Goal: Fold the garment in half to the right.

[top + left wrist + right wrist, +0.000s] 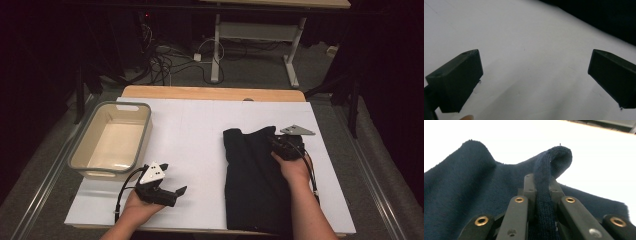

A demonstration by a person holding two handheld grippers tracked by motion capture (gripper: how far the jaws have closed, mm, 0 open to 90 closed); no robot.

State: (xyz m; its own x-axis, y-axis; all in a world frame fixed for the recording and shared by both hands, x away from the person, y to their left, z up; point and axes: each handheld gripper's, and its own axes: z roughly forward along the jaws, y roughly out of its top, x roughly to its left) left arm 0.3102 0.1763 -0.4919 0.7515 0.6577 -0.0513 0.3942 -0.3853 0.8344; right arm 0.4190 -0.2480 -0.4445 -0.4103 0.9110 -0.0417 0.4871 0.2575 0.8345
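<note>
Two grippers, right gripper [543, 195] jaws clamped on navy cloth [461, 195], left gripper [534, 80] jaws apart.

The high view is dim: the room around is nearly black, while the white desk [200, 145] is lit from above and reads pale grey. Soft shadows lie under the tub [111, 140] and the hands. The dark cloth [255, 175] shows almost no detail there. In the left gripper view the desk is soft and blurred. In the right gripper view the desk is blown out to pure white, and the knit is sharp.
</note>
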